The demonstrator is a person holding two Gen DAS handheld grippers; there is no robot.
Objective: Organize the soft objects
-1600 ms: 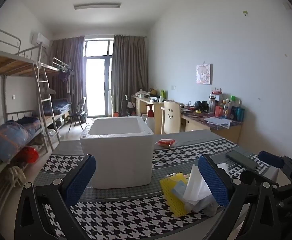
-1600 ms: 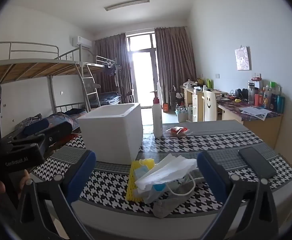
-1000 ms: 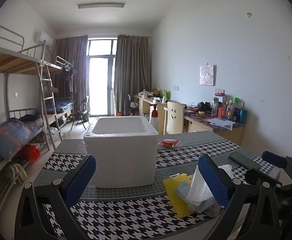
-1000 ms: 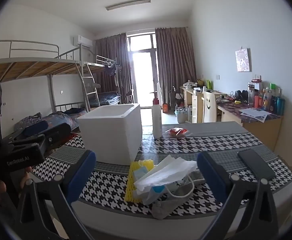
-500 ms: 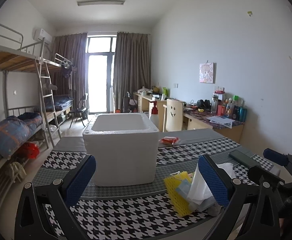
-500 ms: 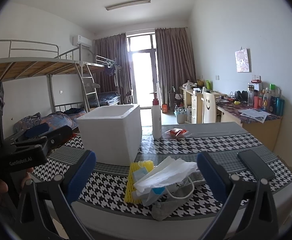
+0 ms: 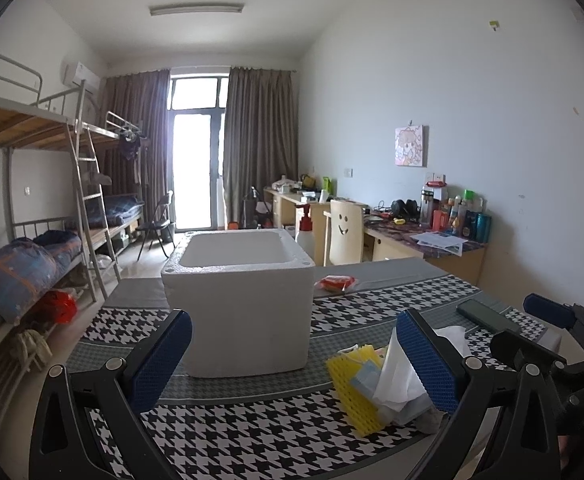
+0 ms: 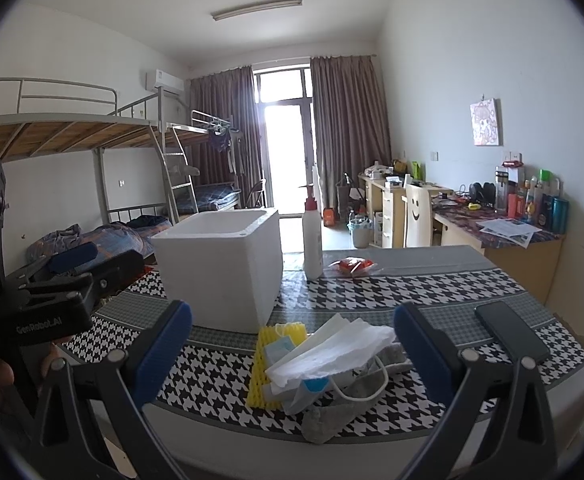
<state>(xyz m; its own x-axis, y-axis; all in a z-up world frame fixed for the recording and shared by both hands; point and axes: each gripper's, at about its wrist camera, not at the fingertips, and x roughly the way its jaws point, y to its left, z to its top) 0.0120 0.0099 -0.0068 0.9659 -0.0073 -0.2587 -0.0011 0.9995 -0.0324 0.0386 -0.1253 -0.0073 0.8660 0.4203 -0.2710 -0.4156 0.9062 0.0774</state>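
A tabletop (image 8: 431,280) covered in black-and-white houndstooth cloth is seen from both wrist views. A white foam box (image 7: 238,300) (image 8: 220,268) is stood on it, open at the top; only bare white inner walls can be seen, and its floor is hidden by the rim. A white pump bottle (image 8: 311,240) with a red head is stood upright just beside the box, on its far right side, and a small red packet (image 8: 351,265) lies near the bottle.

The soft objects are heaped near the front edge of the tabletop, in front of the box and to its right, apart from it: a yellow mesh pad (image 8: 262,364) (image 7: 353,394), white tissue (image 8: 331,352) (image 7: 395,380) laid over it, a pale blue face mask (image 8: 278,350) with a white loop, and a grey cloth (image 8: 323,420) at the edge. A dark phone (image 8: 511,336) (image 7: 487,316) lies flat further right.

The left claw (image 7: 292,360) is held spread wide with nothing between its blue pads, facing the box. The right claw (image 8: 292,354) is likewise held wide apart and empty, facing the heap.
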